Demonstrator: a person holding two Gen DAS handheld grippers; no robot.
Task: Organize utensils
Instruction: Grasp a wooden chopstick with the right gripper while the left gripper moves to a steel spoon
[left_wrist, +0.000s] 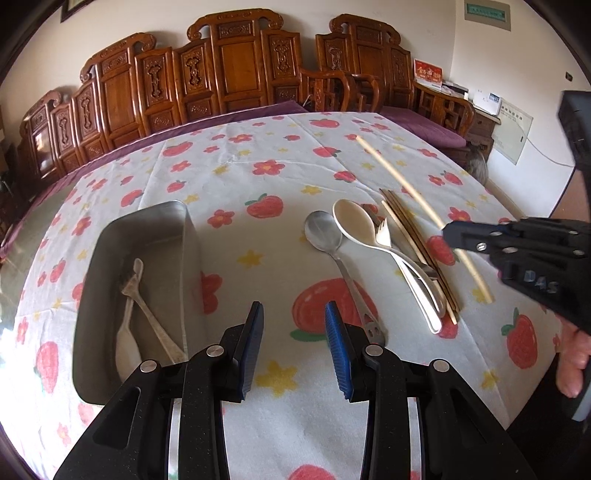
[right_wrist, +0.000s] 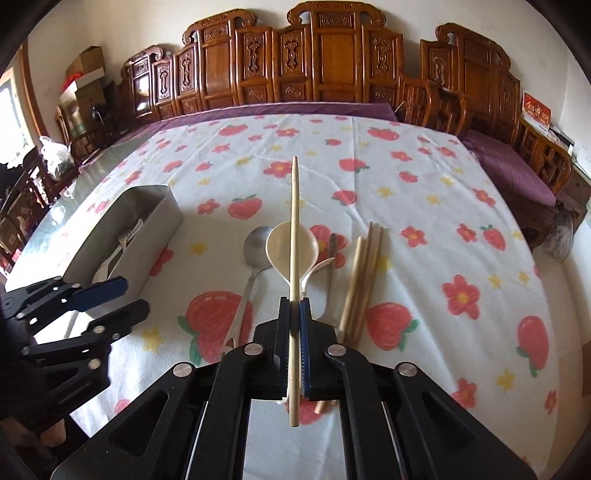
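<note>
My right gripper (right_wrist: 294, 306) is shut on a pale wooden chopstick (right_wrist: 294, 236) and holds it above the table; it also shows in the left wrist view (left_wrist: 406, 184). My left gripper (left_wrist: 294, 314) is open and empty, between a metal tray (left_wrist: 110, 236) on its left and the utensil pile on its right. The tray holds a white spoon (left_wrist: 125, 343) and a metal fork (left_wrist: 147, 306). On the cloth lie a metal spoon (left_wrist: 323, 230), a white spoon (left_wrist: 354, 221), a fork (left_wrist: 384, 232) and several brown chopsticks (right_wrist: 364, 273).
The table has a white cloth (left_wrist: 266, 155) printed with strawberries and flowers. Carved wooden chairs (left_wrist: 236, 59) stand along the far wall. A purple cushioned bench (right_wrist: 509, 166) is at the right. Boxes (right_wrist: 86, 70) stand at the far left.
</note>
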